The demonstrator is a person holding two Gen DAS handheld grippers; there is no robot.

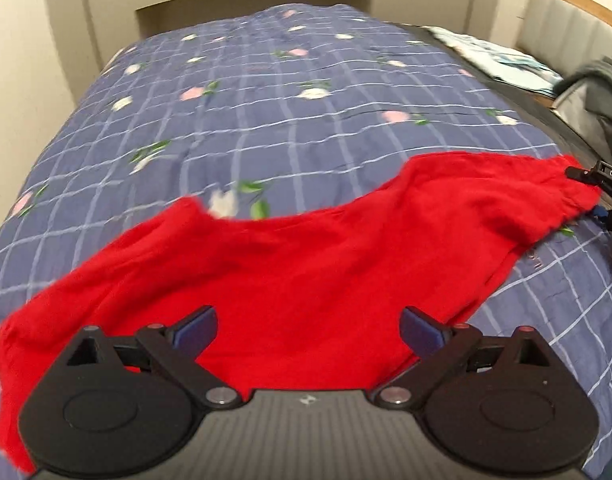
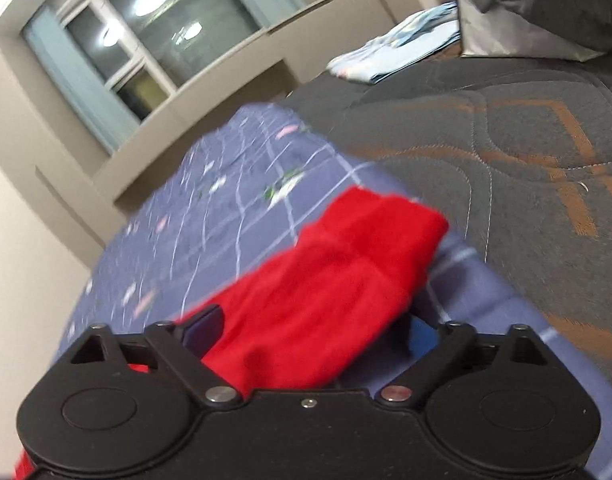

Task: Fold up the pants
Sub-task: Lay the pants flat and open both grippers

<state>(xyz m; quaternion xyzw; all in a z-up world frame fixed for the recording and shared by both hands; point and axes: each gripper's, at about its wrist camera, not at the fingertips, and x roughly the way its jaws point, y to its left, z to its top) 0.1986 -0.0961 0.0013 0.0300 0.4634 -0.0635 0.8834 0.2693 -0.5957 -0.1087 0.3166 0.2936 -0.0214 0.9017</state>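
The red pants (image 1: 306,264) lie spread across a blue checked floral quilt (image 1: 266,100) on the bed. My left gripper (image 1: 309,326) is open and empty, its blue-padded fingers wide apart just over the near part of the red cloth. My right gripper (image 1: 598,188) shows at the right edge of the left wrist view, at the far right end of the pants. In the right wrist view the right gripper (image 2: 318,328) stands with its jaws wide apart, and a bunched fold of the red pants (image 2: 326,280) lies between them; no clamping shows.
A grey quilted mattress (image 2: 506,152) lies bare to the right of the quilt. Folded light-blue clothes (image 2: 394,52) and a grey bag or pillow (image 2: 526,8) sit at its far end. A window (image 2: 154,28) and beige walls are behind.
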